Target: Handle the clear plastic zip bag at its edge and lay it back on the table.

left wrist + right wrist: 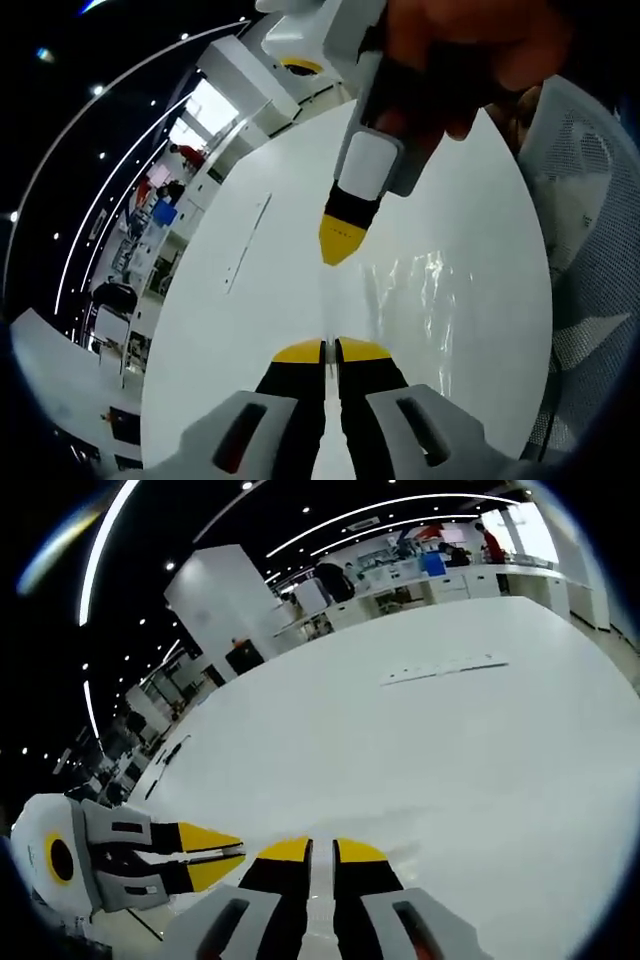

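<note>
The clear zip bag (420, 300) lies on the white table (260, 300) with the left gripper (331, 350) pinched shut, apparently on its near edge, and the right gripper (310, 851) likewise closed narrow, so laying down and releasing remain.

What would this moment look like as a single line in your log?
left gripper: shut on clear plastic zip bag edge | right gripper: shut, at same edge | bag: over white table
</note>
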A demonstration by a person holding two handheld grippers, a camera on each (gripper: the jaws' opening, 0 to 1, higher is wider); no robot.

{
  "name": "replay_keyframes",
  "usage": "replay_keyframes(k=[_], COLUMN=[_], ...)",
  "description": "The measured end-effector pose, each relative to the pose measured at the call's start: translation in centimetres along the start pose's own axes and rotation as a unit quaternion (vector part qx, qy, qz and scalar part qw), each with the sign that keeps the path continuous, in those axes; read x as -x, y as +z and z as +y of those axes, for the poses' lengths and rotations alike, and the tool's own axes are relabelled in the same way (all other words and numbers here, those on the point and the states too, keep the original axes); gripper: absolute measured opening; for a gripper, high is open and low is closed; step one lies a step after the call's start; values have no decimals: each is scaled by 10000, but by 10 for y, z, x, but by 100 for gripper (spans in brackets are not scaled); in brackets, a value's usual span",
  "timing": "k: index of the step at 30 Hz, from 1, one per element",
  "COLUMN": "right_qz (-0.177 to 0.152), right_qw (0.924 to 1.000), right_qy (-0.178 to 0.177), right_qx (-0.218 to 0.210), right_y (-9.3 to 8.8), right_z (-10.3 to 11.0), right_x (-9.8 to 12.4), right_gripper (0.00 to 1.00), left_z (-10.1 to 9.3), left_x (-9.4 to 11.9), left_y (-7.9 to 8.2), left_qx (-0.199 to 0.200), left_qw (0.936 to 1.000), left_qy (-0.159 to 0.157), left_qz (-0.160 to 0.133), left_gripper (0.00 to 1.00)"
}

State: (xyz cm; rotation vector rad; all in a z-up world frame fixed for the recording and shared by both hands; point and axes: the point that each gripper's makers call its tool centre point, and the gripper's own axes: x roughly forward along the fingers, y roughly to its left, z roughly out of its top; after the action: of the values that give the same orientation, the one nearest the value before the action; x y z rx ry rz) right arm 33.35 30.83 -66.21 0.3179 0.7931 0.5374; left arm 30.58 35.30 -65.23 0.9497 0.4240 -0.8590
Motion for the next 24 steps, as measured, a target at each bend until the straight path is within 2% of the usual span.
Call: replay_keyframes(k=[15,17,21,24], right_qz=[106,100,59,-46], right_qw=[9990,9982,9972,9943], right_qy=[24,66,147,263], right_qx=[-444,-592,-727,-1029], right_y=[-7,-6,-6,-3], right_z=[-1,-6,-2,0], right_x=[-3,-8,-10,-9], right_gripper=[4,4,4,6], left_z=[-2,1,5,7], left_x=[1,2,3,4], left_y=[3,3,2,3], left_qx=[-171,-167,-117,-151], left_qw=[9997,9997,9996,9994], left_qy=[82,146,206,253], left_qz=[-131,-119,-117,-159], left_gripper=[0,0,0,0])
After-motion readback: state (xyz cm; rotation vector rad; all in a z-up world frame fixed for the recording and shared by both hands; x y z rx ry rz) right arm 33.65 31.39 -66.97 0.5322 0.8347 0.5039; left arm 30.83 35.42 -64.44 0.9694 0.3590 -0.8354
